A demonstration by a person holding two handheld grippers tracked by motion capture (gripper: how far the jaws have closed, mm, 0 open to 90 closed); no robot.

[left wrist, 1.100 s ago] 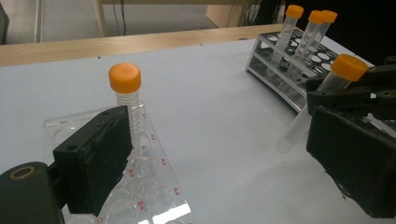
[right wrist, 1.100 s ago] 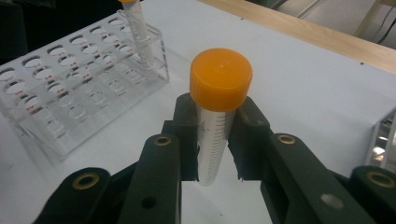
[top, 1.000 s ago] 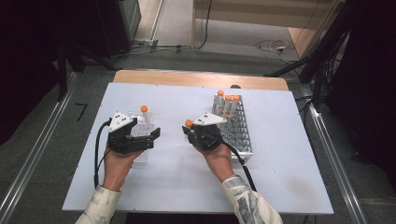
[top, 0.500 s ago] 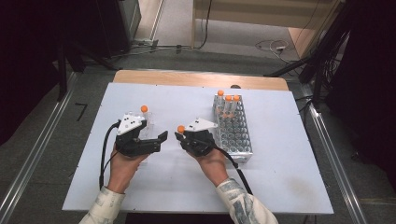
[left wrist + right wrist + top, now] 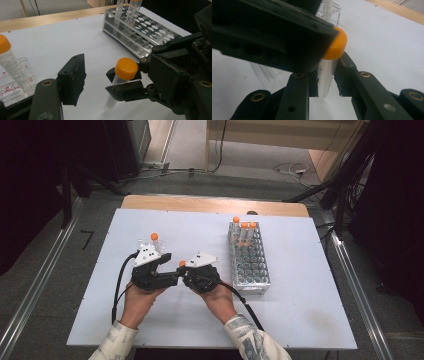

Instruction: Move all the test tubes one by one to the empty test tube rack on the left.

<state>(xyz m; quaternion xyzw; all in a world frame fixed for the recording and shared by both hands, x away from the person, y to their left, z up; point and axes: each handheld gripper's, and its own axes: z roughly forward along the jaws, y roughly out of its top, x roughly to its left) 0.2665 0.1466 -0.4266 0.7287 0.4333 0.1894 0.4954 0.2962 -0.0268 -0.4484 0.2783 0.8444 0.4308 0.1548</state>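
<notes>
Here, at lower centre of the high view, both hands angle inward: the right gripper (image 5: 184,274) clamps an orange-capped tube (image 5: 329,62) upright while the left gripper (image 5: 172,276), jaws just closing, brackets its cap without pressing.

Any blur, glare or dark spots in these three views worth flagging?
High view: even light on the white table, surroundings dark, slightly soft. Left gripper view: orange-capped clear plastic tube fairly sharp; silver metal tube rack curves as if lens-bent. Right gripper view: a black jaw of the left tongs looms close and blurred in front of the cap; tube gradations readable.
</notes>
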